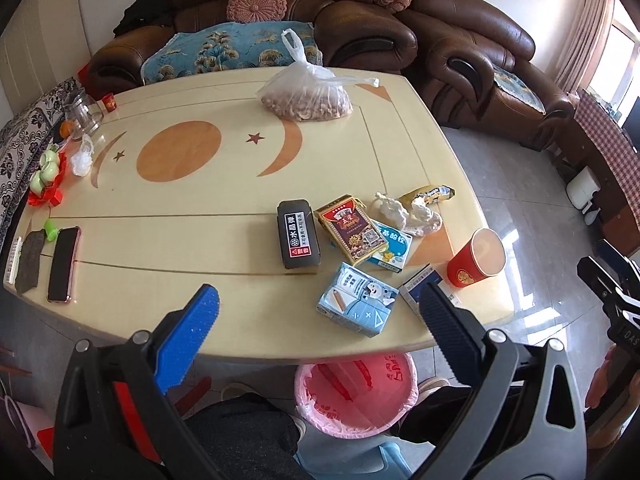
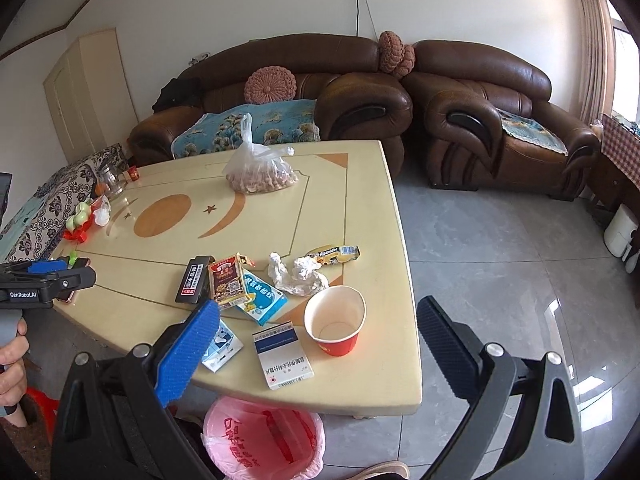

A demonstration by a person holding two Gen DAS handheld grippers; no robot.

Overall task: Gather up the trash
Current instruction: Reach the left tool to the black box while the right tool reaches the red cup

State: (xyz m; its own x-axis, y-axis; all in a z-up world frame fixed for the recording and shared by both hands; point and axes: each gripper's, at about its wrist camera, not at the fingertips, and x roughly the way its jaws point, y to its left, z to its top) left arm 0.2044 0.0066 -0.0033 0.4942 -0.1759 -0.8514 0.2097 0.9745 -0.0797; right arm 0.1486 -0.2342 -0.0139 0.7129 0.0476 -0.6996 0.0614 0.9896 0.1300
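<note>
A red paper cup [image 2: 336, 322] stands empty near the table's front right corner; it also shows in the left wrist view [image 1: 478, 258]. Crumpled white tissues [image 2: 298, 276] and a yellow snack wrapper [image 2: 336, 254] lie behind it. Several small boxes [image 2: 282, 354] lie around them. A bin with a pink bag [image 2: 264, 438] stands on the floor under the table's front edge, also in the left wrist view [image 1: 356, 392]. My left gripper [image 1: 320, 320] is open above the front edge, over a blue carton [image 1: 358, 300]. My right gripper [image 2: 320, 332] is open and empty, above the cup.
The cream table [image 1: 160, 220] also holds a bag of peanuts [image 1: 308, 96], a black case [image 1: 299, 240], a phone [image 1: 63, 264], a glass jar [image 1: 82, 114] and red-green ornaments [image 1: 46, 178]. Brown sofas [image 2: 480, 116] stand behind. Grey tiled floor [image 2: 500, 260] lies to the right.
</note>
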